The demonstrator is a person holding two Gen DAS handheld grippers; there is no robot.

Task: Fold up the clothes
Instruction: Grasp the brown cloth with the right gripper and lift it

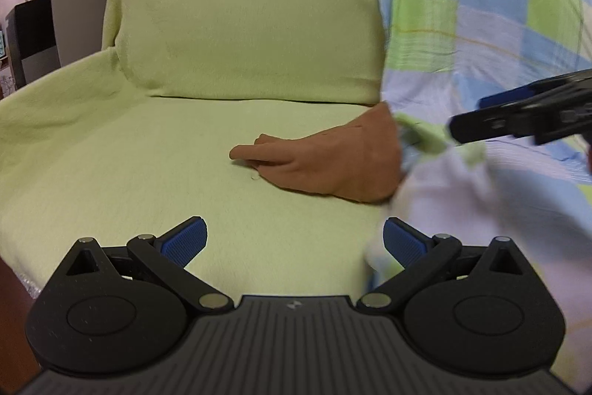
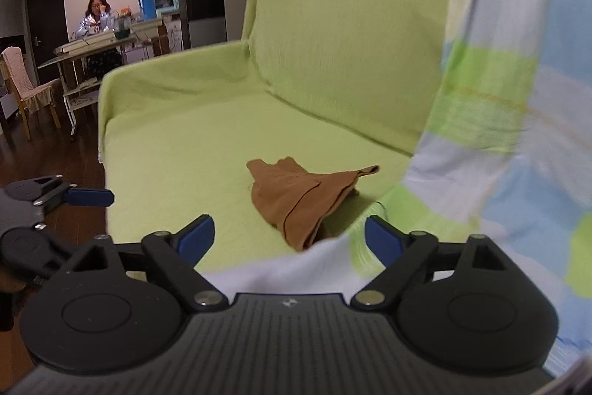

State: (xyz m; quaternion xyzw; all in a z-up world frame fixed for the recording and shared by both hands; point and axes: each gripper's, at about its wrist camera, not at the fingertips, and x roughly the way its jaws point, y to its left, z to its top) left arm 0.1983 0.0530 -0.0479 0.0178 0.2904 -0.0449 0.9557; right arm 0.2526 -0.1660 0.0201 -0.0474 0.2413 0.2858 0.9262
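Note:
A brown garment [image 1: 333, 161] lies crumpled on the green-covered sofa seat [image 1: 148, 165]; it also shows in the right wrist view [image 2: 296, 200]. A blue, green and white checked cloth [image 1: 481, 24] hangs and piles at the right [image 2: 499, 136]. My left gripper [image 1: 294, 243] is open and empty, above the seat, in front of the brown garment. My right gripper [image 2: 288, 241] is open, with the checked cloth's white edge [image 2: 296, 269] lying between its jaws. It shows from the side in the left wrist view [image 1: 466, 117].
The sofa backrest [image 1: 240, 17] rises behind the seat. Left of the sofa are a wooden floor [image 2: 44, 158], a table [image 2: 92, 43] with a seated person [image 2: 97, 15], a chair [image 2: 26, 87] and a black fridge [image 2: 205, 10].

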